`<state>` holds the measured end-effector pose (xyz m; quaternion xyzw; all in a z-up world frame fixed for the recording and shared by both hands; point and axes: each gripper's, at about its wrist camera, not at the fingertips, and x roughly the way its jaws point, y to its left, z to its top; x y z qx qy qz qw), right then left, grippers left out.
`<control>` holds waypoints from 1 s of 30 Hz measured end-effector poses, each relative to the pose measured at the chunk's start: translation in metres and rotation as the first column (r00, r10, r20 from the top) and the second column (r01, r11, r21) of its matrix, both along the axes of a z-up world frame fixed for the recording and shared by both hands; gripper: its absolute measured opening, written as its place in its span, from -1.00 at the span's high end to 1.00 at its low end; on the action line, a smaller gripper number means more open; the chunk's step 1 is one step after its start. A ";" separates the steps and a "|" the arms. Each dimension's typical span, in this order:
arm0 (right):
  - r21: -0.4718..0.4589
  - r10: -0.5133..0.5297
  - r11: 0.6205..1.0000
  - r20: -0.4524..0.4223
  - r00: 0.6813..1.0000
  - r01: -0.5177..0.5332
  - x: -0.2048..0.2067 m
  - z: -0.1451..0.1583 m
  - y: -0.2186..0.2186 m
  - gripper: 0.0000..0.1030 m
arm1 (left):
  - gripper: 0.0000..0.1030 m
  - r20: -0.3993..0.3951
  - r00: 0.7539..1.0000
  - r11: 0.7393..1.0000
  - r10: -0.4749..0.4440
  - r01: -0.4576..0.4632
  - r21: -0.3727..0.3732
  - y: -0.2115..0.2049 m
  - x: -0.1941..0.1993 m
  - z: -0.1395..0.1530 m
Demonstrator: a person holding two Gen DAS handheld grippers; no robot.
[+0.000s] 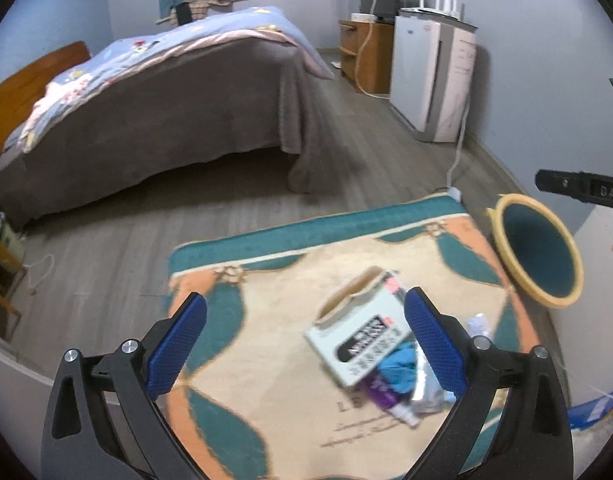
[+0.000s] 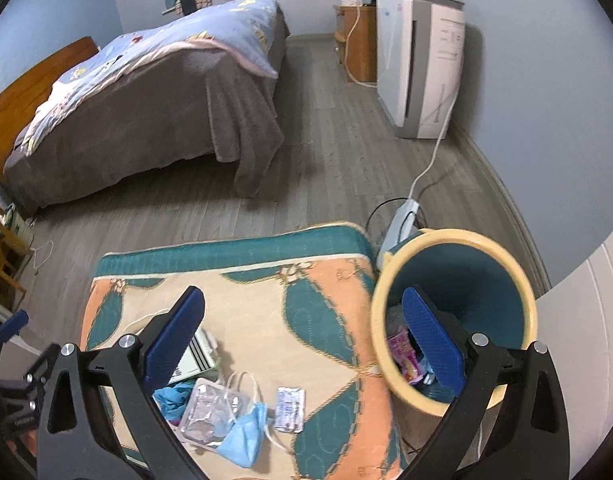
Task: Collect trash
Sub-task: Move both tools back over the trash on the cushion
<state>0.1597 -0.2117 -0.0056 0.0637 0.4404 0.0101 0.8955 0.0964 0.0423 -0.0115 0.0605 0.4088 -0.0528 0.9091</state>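
Note:
Trash lies on a patterned rug (image 1: 266, 312). In the left wrist view a white carton (image 1: 358, 332) lies beside a blue crumpled piece (image 1: 398, 370), a purple wrapper (image 1: 376, 394) and clear plastic (image 1: 426, 392). My left gripper (image 1: 304, 338) is open above the carton, empty. In the right wrist view a blue face mask (image 2: 242, 436), a clear blister pack (image 2: 210, 410) and a small foil pack (image 2: 290, 408) lie on the rug (image 2: 266, 300). My right gripper (image 2: 302, 336) is open and empty, near the yellow-rimmed bin (image 2: 454, 240), which holds a pink wrapper (image 2: 404, 354).
A bed (image 2: 146, 112) with a brown cover stands at the back left. A white appliance (image 2: 422, 68) and a wooden cabinet (image 2: 358, 44) stand along the right wall. A power strip and cable (image 2: 402, 216) lie behind the bin. The bin also shows in the left wrist view (image 1: 502, 248).

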 end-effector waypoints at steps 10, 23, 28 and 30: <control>-0.011 0.069 0.997 -0.136 0.988 -0.071 0.018 -0.049 0.034 -0.89 | -0.90 -0.008 1.000 0.998 0.017 -0.016 0.063 0.018 0.019 -0.016; -0.035 0.100 0.993 -0.215 0.972 -0.110 0.036 -0.084 0.056 -0.89 | -0.90 -0.120 0.993 1.000 -0.008 0.009 0.006 0.016 0.043 -0.047; -0.031 0.104 0.993 -0.236 0.966 -0.114 0.049 -0.094 0.053 -0.89 | -0.90 -0.183 0.981 0.997 -0.069 0.075 0.027 -0.002 0.054 -0.066; -0.020 0.100 0.994 -0.238 0.966 -0.108 0.053 -0.095 0.050 -0.89 | -0.87 -0.214 0.974 0.996 -0.075 0.085 0.037 -0.007 0.060 -0.074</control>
